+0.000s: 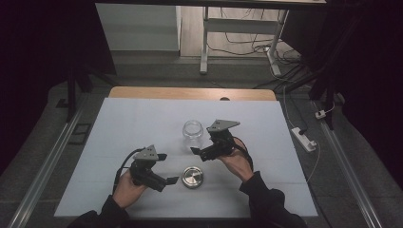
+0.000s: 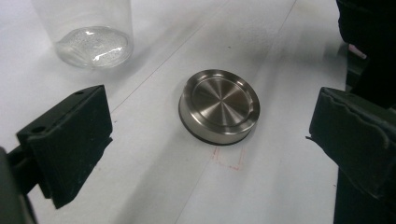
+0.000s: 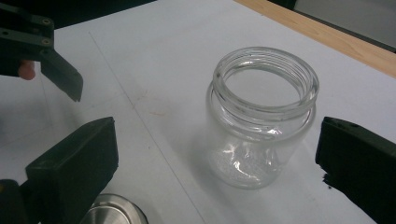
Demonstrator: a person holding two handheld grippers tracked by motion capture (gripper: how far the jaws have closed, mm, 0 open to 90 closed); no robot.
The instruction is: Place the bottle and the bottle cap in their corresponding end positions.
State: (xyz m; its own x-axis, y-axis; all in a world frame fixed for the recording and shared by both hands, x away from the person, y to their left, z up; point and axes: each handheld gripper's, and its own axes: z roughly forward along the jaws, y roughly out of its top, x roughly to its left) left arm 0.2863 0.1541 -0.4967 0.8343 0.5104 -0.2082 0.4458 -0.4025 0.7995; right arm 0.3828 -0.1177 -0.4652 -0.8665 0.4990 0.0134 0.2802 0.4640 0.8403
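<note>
An open clear glass jar (image 1: 193, 134) stands upright on the white table cover (image 1: 138, 118). Its round steel lid (image 1: 192, 176) lies flat just in front of it. My left gripper (image 1: 167, 168) is open beside the lid's left, jaws pointing at it. In the left gripper view the lid (image 2: 219, 106) lies on the table between and beyond the wide black jaws, untouched, and the jar's base (image 2: 93, 42) shows at top left. My right gripper (image 1: 203, 140) is open at the jar's right. In the right gripper view the jar (image 3: 261, 121) stands ahead between the spread jaws, apart from both pads.
A strip of wooden tabletop (image 1: 190, 93) shows beyond the white cover. Behind the table are a desk frame (image 1: 205, 42) and loose cables on the floor, with a power strip (image 1: 304, 137) to the right. Metal rails run along both sides.
</note>
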